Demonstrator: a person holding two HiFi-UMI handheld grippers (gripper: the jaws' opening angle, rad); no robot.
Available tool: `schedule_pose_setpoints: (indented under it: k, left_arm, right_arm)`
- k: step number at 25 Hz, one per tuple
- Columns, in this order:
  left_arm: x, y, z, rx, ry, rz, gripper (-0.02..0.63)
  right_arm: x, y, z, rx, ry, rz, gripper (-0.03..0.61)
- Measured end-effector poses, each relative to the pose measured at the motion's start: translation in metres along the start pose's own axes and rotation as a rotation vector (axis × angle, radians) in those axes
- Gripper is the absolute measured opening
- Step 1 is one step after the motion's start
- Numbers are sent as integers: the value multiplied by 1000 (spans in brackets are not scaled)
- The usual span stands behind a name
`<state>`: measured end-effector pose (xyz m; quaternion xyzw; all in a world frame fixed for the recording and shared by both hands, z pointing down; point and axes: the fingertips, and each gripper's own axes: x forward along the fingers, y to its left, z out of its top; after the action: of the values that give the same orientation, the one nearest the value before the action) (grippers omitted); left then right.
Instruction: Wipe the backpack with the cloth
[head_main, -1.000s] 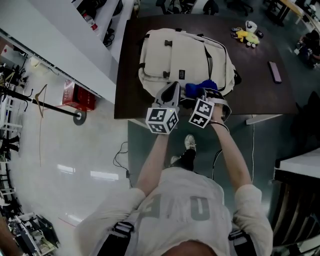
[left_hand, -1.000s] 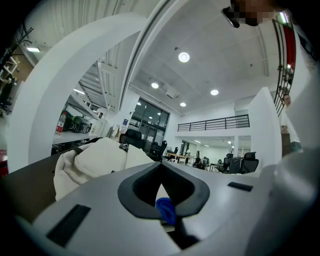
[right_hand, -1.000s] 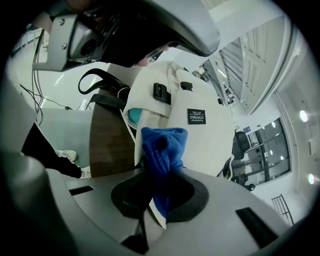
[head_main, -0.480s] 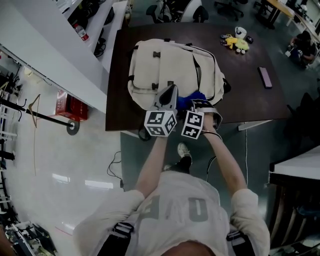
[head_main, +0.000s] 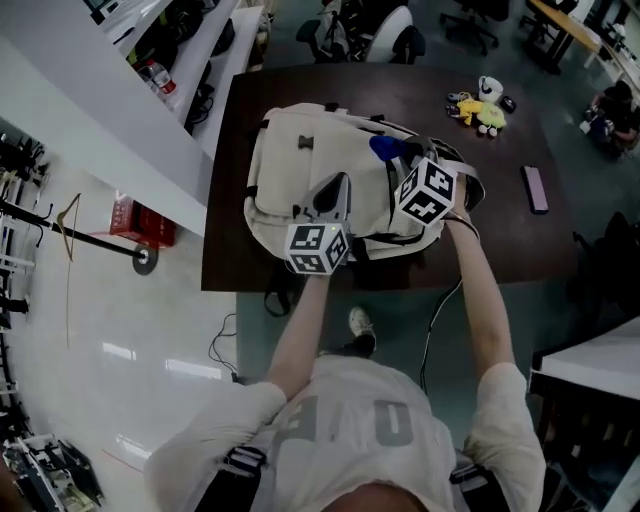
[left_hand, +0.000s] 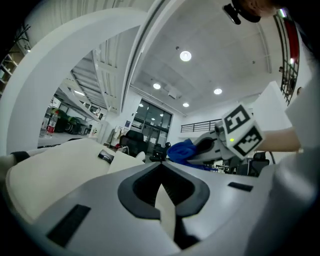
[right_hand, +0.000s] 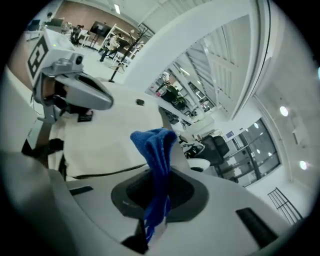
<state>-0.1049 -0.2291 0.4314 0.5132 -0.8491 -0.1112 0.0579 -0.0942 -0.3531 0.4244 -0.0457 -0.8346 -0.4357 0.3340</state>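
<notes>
Squarely across a dark table (head_main: 500, 230) lies a cream backpack (head_main: 285, 170), front panel up, as a person works over it with a two-jaw tool in each hand. On the left, the left gripper (head_main: 337, 186) lies over the middle of the pack with its jaws drawn together. A sliver of cream shows between them, and it cannot be told whether that is pinched fabric or simply the pack beyond. Its placement reads as a brace, pinning the soft bag so it does not slide under the wipe. To its right, the right gripper (head_main: 402, 158) has its jaws clamped on a blue cloth (head_main: 384, 148). The folded bulk stands out past the tips, so that cloth rather than plastic meets the fabric. The cloth sits at the pack's upper right, near dark straps; whether it touches the surface is hard to say from above. By that position, the wipe appears under way on that corner, with much of the panel left. Farther right, well clear of the work, sit a yellow soft toy (head_main: 472, 108) and a flat pinkish bar (head_main: 535, 190).
</notes>
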Motion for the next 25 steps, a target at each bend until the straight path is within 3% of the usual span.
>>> schedule_pose_setpoints:
  k: [5, 10, 19, 25]
  left_arm:
    - [15, 9, -1, 37, 27, -11, 5]
    - [18, 22, 6, -73, -24, -3, 5]
    - [18, 26, 1, -12, -15, 24, 5]
    - [18, 28, -1, -5, -13, 29, 5]
  right_arm:
    - [70, -46, -21, 44, 60, 1, 41]
    - [126, -21, -32, -10, 103, 87, 41]
    - [136, 9, -32, -74, 100, 131, 41]
    - [114, 27, -30, -134, 95, 113, 41]
